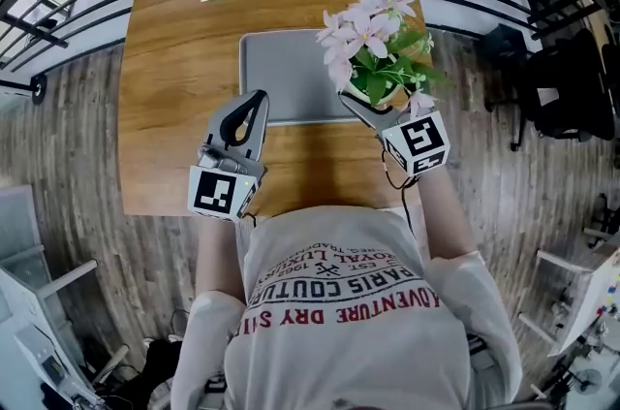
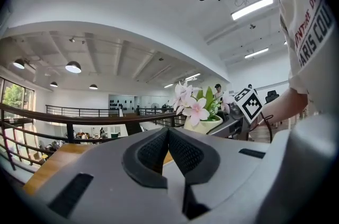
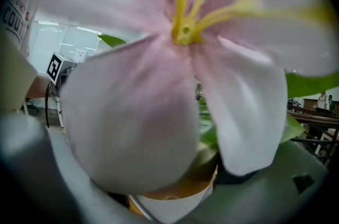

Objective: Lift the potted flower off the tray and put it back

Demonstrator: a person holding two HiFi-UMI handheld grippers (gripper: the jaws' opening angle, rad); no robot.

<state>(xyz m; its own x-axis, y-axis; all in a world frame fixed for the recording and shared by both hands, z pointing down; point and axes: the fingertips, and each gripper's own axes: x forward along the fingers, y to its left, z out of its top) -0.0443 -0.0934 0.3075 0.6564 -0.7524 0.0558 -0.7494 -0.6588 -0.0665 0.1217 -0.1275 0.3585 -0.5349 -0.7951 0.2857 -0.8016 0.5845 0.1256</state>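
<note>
The right gripper [image 1: 363, 101] has its jaws pinching the pot of the potted flower [image 1: 371, 45], which appears raised over the right edge of the tray [image 1: 281, 74]. The left gripper [image 1: 254, 100] has its jaws pressed together, empty. The lift looks done; setting it back remains.

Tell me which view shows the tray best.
Head view: nearly the whole grey tray lies flat on the table, its right edge behind the flower. Left gripper view shows none of it; right gripper view is filled by the flower.
</note>
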